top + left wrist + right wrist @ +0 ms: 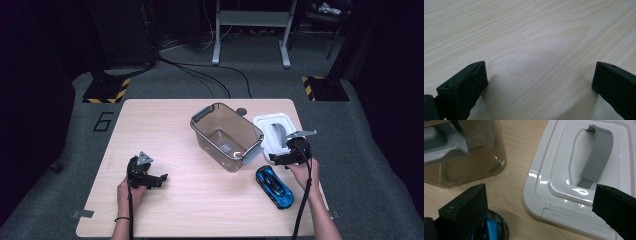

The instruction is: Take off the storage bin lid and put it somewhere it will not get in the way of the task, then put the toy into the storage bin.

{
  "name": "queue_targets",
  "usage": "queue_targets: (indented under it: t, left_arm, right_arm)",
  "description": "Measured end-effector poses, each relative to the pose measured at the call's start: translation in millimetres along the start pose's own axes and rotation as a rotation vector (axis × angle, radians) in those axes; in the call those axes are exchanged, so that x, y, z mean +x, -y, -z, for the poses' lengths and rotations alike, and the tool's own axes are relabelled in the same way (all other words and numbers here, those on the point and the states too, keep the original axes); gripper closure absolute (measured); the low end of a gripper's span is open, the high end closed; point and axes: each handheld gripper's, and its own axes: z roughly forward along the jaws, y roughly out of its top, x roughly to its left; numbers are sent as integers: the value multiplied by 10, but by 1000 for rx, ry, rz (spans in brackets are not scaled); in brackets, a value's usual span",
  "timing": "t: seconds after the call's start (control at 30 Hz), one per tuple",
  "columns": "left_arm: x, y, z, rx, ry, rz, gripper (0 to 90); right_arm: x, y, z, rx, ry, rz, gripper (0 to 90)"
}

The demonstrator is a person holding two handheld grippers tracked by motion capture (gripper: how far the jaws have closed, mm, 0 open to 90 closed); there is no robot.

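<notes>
The toy car (274, 186), glossy blue with black trim, is lying nearest on the pale wood-grain table (200, 200), just beside the right gripper (275, 159). That gripper's matte black jaws are standing spread, holding nothing, hovering over the smooth white plastic lid (266, 131) with its curved grey handle (596, 157). The clear, rounded plastic bin (226, 135) is sitting left of it. The left gripper (162, 179) is resting spread over bare wood.

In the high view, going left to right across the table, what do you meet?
Left hand-held gripper → clear plastic box → blue toy car, with the white lid lying farther back at about the same place across.
</notes>
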Motion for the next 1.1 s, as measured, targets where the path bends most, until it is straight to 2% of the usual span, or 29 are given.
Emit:
queue_targets:
  t: [0.23,0.27,0.3,0.4,0.43,0.5,0.8,1.1]
  left_arm:
    - [-1,0,0,0,0,0,1]
    - [-1,0,1,1,0,0,1]
    - [-1,1,1,0,-1,1,1]
    - [-2,1,1,0,-1,1,1]
    - [0,1,2,2,-1,-1,1]
    - [-1,1,2,1,-1,0,1]
    - [-4,3,1,-2,-2,5,1]
    - [-4,3,0,-4,-1,5,1]
  right_arm:
    - [142,24,50,-5,-33,46,0]
    - [163,33,54,-4,-39,49,0]
    - [196,41,57,-3,-40,29,0]
    - [227,77,62,-3,-53,49,0]
    - [251,91,66,2,-56,40,0]
    - [279,119,61,2,-62,63,0]
    - [453,211,-21,62,-71,70,0]
    - [613,295,-201,146,-34,70,0]
